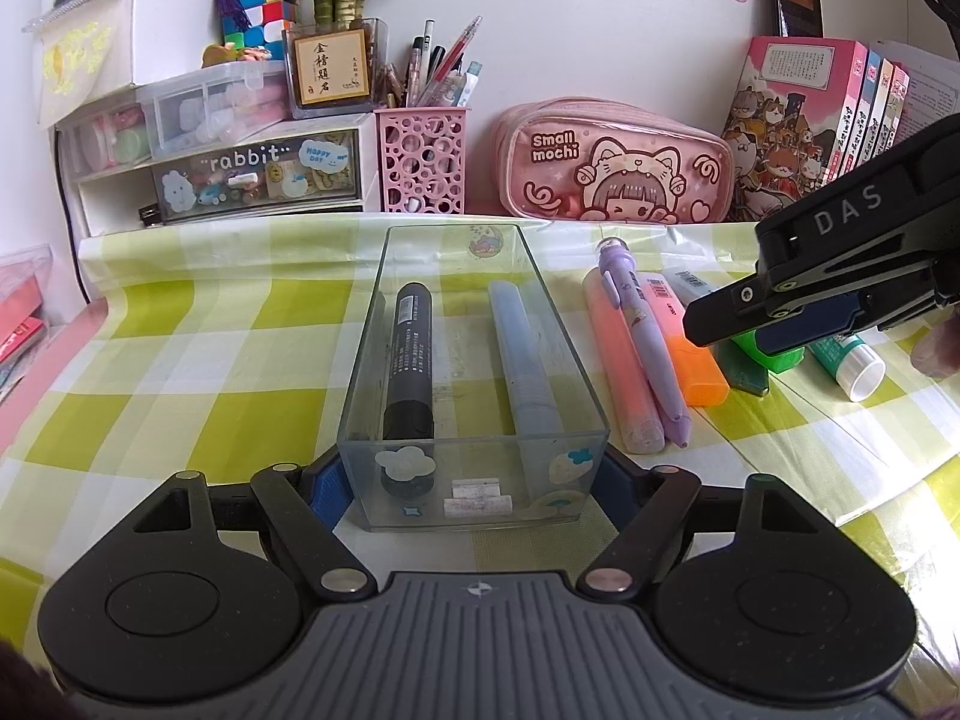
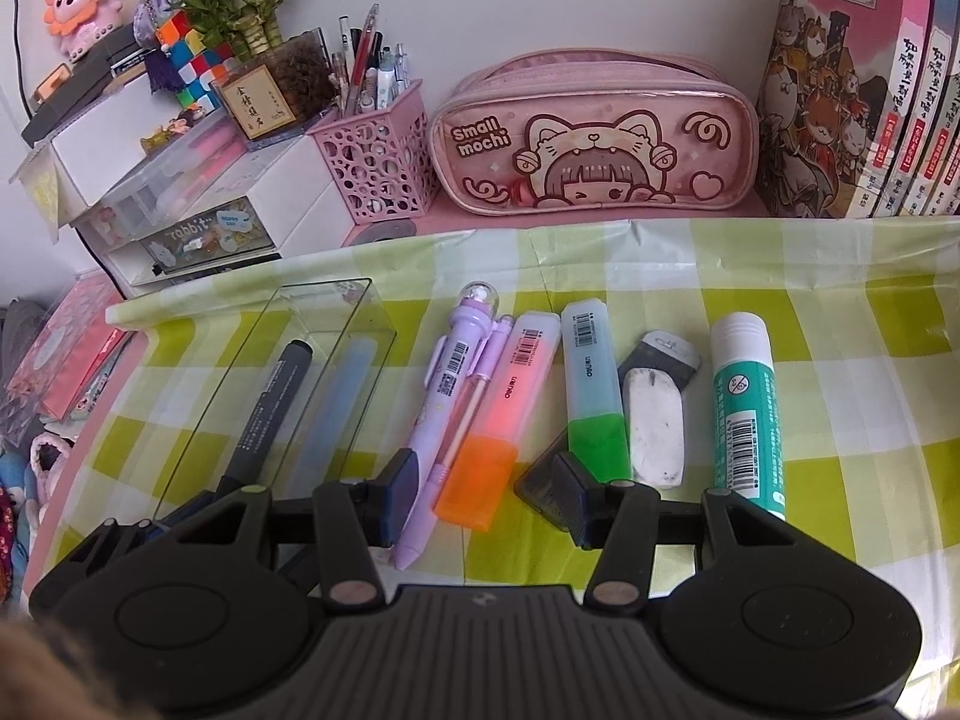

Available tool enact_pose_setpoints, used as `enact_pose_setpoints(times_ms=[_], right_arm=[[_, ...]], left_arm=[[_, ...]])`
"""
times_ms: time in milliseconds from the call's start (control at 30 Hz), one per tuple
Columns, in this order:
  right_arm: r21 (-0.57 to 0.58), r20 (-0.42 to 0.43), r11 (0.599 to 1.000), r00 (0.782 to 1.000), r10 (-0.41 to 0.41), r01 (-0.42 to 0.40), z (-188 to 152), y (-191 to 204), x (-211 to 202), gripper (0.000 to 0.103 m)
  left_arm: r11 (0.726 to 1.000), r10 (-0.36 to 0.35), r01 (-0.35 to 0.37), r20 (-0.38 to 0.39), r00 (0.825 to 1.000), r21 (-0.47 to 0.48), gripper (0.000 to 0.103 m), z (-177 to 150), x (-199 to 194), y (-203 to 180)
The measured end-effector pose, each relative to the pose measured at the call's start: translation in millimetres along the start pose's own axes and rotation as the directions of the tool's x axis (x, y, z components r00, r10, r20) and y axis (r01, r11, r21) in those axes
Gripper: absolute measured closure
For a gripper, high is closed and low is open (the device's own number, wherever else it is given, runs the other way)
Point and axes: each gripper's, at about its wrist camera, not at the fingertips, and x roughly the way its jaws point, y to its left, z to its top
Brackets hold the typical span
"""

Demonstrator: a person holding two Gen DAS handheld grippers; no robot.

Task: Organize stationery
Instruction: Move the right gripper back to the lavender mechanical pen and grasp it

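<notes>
My left gripper (image 1: 471, 492) is shut on the near end of a clear plastic tray (image 1: 360, 396) that holds a black marker (image 1: 409, 360) and a pale blue highlighter (image 1: 525, 360). My right gripper (image 2: 486, 498) is open and hovers over the near ends of the orange highlighter (image 2: 498, 432) and the purple pen (image 2: 444, 402). It also shows at the right of the left wrist view (image 1: 774, 324). Right of these lie a green highlighter (image 2: 594, 390), a white eraser (image 2: 654, 420) and a green glue stick (image 2: 747, 408). The tray also shows in the right wrist view (image 2: 360, 360).
A green checked cloth (image 1: 180, 372) covers the desk. Along the back stand a pink pencil case (image 2: 594, 138), a pink pen holder (image 2: 378, 162), white drawers (image 1: 240, 174) and books (image 2: 858, 90). A dark flat item (image 2: 537, 486) lies under the green highlighter's near end.
</notes>
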Motion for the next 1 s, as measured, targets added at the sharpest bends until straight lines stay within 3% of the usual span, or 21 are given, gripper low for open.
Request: enact_pose_setpoints(times_ms=[133,267,500,767,967,1000], right_arm=[[0.104,0.006,0.988,0.993,0.114,-0.114,5,-27,-7,0.052],[0.120,0.027,0.987,0.995,0.100,-0.102,9,-32,-13,0.052],[0.124,0.026,0.973,0.981,0.193,-0.195,19,-19,-3,0.052],[0.094,-0.016,0.991,0.995,0.096,-0.094,23,2,21,0.055],[0.073,-0.008,0.997,1.000,0.010,-0.010,22,12,29,0.064],[0.067,-0.003,0.998,1.000,-0.008,0.008,21,13,29,0.070]], left_arm=[[1.000,0.000,0.000,0.000,1.000,0.000,0.026,0,0,0],[1.000,-0.002,0.002,0.001,1.000,-0.002,0.027,0,0,0],[1.000,0.001,-0.001,-0.001,1.000,0.001,0.027,1,0,1],[1.000,0.022,-0.022,-0.065,0.998,0.000,0.026,9,1,-3],[0.999,0.034,-0.036,-0.137,0.990,-0.010,0.026,17,3,-4],[0.999,0.036,-0.039,-0.148,0.988,-0.012,0.026,18,3,-4]])
